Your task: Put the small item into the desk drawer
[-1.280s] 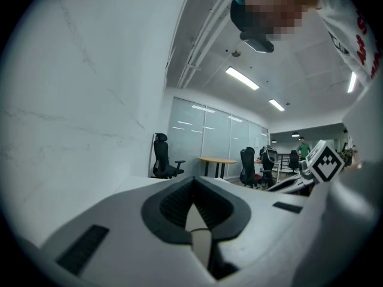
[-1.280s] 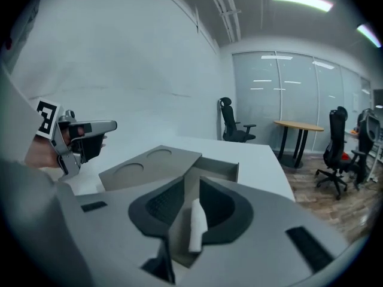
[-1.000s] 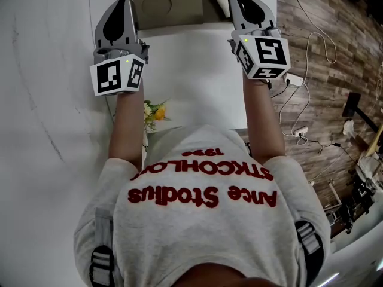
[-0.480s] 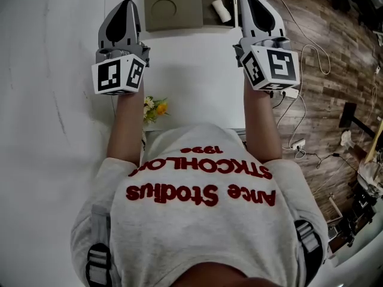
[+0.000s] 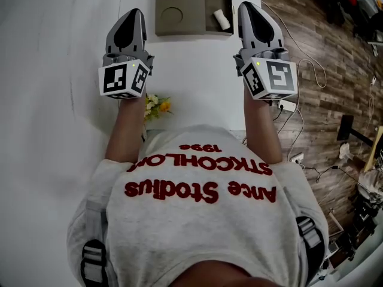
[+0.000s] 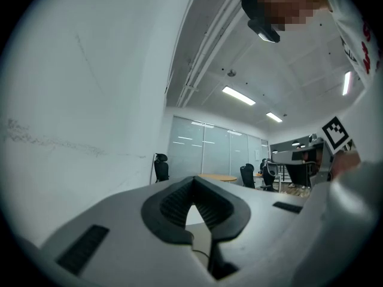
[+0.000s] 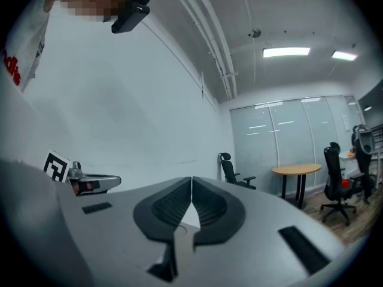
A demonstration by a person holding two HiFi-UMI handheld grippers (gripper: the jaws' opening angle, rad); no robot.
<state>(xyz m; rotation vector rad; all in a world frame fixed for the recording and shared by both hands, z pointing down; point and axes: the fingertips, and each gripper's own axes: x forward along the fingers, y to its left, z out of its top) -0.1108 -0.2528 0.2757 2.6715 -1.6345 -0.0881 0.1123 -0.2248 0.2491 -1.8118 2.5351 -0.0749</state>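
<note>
In the head view an olive-grey desk drawer [image 5: 185, 30] stands open at the top, beyond the white desk top [image 5: 191, 70]. A small white cylindrical item [image 5: 221, 20] lies in its right compartment; two round recesses fill its left part. My left gripper [image 5: 134, 12] hovers over the desk just left of the drawer, shut and empty. My right gripper [image 5: 246, 6] is at the drawer's right edge, beside the item and apart from it, shut and empty. Both gripper views point up into the room, with the left gripper [image 6: 192, 179] and the right gripper [image 7: 191, 179] closed pad to pad.
A small bunch of flowers [image 5: 157, 106] sits by the desk's near edge under my left forearm. Wooden floor [image 5: 323, 70] with cables and a power strip [image 5: 286, 105] lies to the right. A white wall [image 5: 48, 70] runs along the left.
The drawer has come further into the head view, now showing both recesses and the item's compartment. Both grippers sit a little lower and further right in the picture, still closed.
</note>
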